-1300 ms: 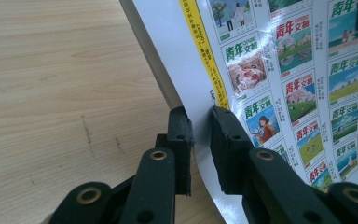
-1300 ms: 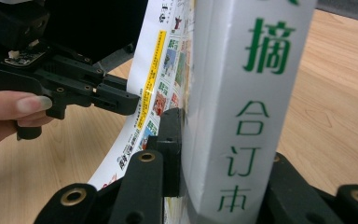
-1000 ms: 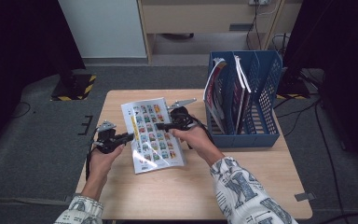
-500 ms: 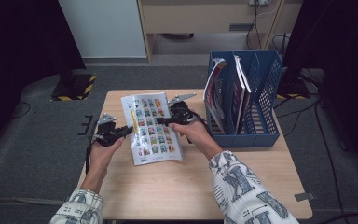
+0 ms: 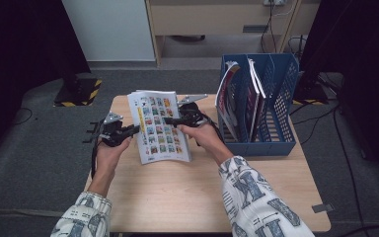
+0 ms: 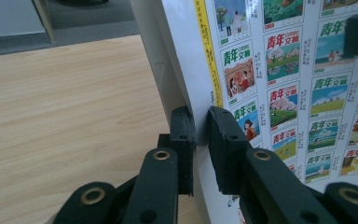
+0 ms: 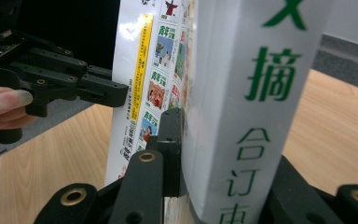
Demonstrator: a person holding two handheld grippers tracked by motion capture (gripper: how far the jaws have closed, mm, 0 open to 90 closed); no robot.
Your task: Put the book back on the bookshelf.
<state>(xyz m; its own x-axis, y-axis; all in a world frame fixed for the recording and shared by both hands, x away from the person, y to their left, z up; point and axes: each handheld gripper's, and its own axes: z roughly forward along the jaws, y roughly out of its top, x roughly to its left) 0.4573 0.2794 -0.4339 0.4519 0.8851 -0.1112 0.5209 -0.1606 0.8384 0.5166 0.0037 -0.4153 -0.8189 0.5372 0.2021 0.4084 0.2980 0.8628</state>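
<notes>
Wooden table (image 5: 177, 197) below, a magazine (image 5: 159, 127) is held tilted above it, left of the blue file rack (image 5: 276, 123). The left gripper (image 5: 133, 130) clamps its left edge; the right gripper (image 5: 170, 120) is clamped on its spine side.

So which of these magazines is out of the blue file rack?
The white magazine with rows of small cover pictures, held above the wooden table by both grippers; the others stand upright in the blue mesh file rack.

A light wooden table (image 5: 177, 197) stands on grey carpet. On its far right part sits a blue mesh file rack (image 5: 276, 133), magazines (image 5: 237, 98) standing upright in its slots. The magazine's lower edge (image 5: 165, 158) hangs close to the tabletop near the middle; whether they touch cannot be told.
</notes>
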